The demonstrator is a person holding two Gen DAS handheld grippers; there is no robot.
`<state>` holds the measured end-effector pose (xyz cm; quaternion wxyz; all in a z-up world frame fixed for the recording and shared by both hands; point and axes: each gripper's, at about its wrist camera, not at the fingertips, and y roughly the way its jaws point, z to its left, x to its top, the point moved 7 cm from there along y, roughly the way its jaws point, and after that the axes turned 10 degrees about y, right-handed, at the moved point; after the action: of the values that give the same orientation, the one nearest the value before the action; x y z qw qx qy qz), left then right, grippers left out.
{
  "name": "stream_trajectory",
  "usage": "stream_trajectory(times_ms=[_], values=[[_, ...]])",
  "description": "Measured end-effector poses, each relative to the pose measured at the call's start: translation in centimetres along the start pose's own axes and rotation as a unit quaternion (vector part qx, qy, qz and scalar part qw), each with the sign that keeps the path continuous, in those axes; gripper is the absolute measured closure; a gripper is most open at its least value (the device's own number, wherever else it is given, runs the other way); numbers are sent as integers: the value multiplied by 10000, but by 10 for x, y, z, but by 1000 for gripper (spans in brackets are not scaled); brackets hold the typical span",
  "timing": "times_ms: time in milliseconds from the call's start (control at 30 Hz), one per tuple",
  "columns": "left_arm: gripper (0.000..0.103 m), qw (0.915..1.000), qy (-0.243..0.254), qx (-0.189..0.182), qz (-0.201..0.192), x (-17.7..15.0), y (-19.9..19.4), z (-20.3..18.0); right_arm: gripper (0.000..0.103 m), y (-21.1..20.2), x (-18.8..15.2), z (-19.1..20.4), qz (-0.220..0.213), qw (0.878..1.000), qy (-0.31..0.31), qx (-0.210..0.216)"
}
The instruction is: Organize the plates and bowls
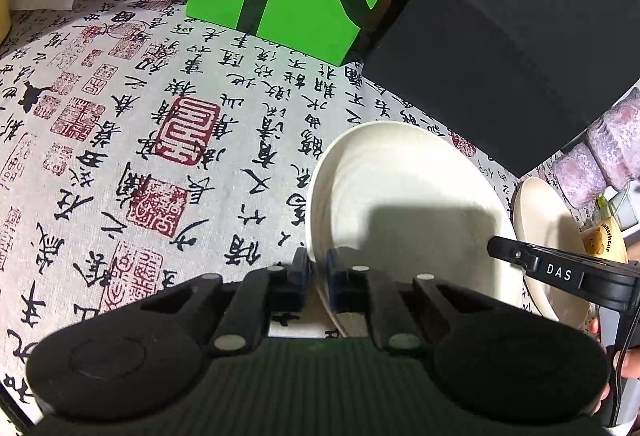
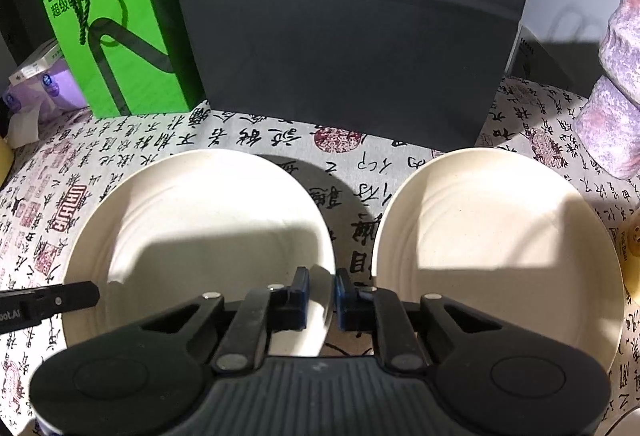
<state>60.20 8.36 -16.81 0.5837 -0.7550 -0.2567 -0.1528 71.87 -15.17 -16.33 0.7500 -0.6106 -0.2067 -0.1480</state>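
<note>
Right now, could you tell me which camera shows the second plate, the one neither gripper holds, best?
The right wrist view: the free plate lies nearly whole beside the gripped plate. The left wrist view shows only a sliver behind the right gripper's fingers.

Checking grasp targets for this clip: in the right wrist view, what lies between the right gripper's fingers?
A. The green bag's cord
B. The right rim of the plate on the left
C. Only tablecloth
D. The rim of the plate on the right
B: the right gripper has its pads on either side of the right rim of the left plate, while the other plate lies apart beside it.
</note>
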Motion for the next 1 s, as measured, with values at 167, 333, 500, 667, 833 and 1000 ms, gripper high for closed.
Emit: stream_trajectory(times_ms=[167, 333, 500, 667, 833, 1000], values=[[93, 10000, 14, 31, -27, 0, 0, 1, 90, -1, 0, 2, -66, 10000, -58, -26], [93, 10000, 30, 42, -56, 0, -1, 0, 90, -1, -1, 3, -100, 9999, -87, -33], [93, 9999, 33, 50, -97, 1, -2, 0, 91, -2, 0, 5, -146, 9998, -137, -64], [93, 9999, 23, 51, -148, 2, -4, 0, 91, -3, 1, 6, -208, 9996, -163, -68], [93, 9998, 11, 50, -199, 3, -6, 1, 91, -6, 2, 8, -285, 9994, -192, -65], [93, 9996, -11, 63, -283, 5, -10, 2, 91, -10, 4, 10, -399, 9990, -212, -43]])
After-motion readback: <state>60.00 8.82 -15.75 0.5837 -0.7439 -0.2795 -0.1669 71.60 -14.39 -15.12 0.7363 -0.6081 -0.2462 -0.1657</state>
